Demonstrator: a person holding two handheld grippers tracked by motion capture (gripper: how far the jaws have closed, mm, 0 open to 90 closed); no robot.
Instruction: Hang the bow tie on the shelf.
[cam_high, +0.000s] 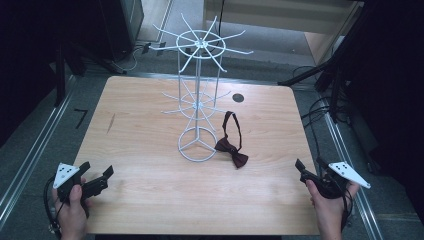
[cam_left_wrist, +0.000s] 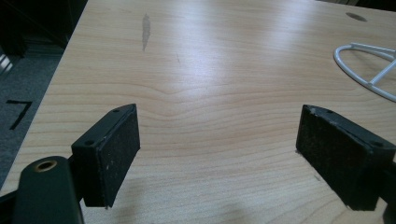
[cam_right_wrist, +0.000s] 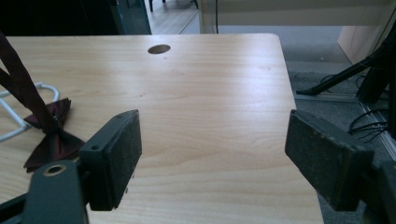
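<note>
A white wire display stand (cam_high: 199, 95) rises from the middle of the wooden table (cam_high: 150, 190), and its ring base (cam_left_wrist: 369, 70) reaches into the left gripper view. A dark red bow tie (cam_high: 231, 150) hangs by its strap from a lower arm of the stand, with the bow (cam_right_wrist: 49, 135) resting on the tabletop. My left gripper (cam_high: 96, 173) sits open at the near left corner, and bare wood shows between its pads (cam_left_wrist: 119, 149). My right gripper (cam_high: 310, 167) is open near the right edge, right of the bow tie, with nothing between its pads (cam_right_wrist: 116, 154).
A round cable hole (cam_high: 238, 97) lies in the table's far right part. A dark smudge (cam_left_wrist: 145, 30) marks the wood at the far left. Black stands and cables (cam_high: 325, 95) crowd the floor to the right. A shelf unit (cam_high: 280, 25) stands beyond the table.
</note>
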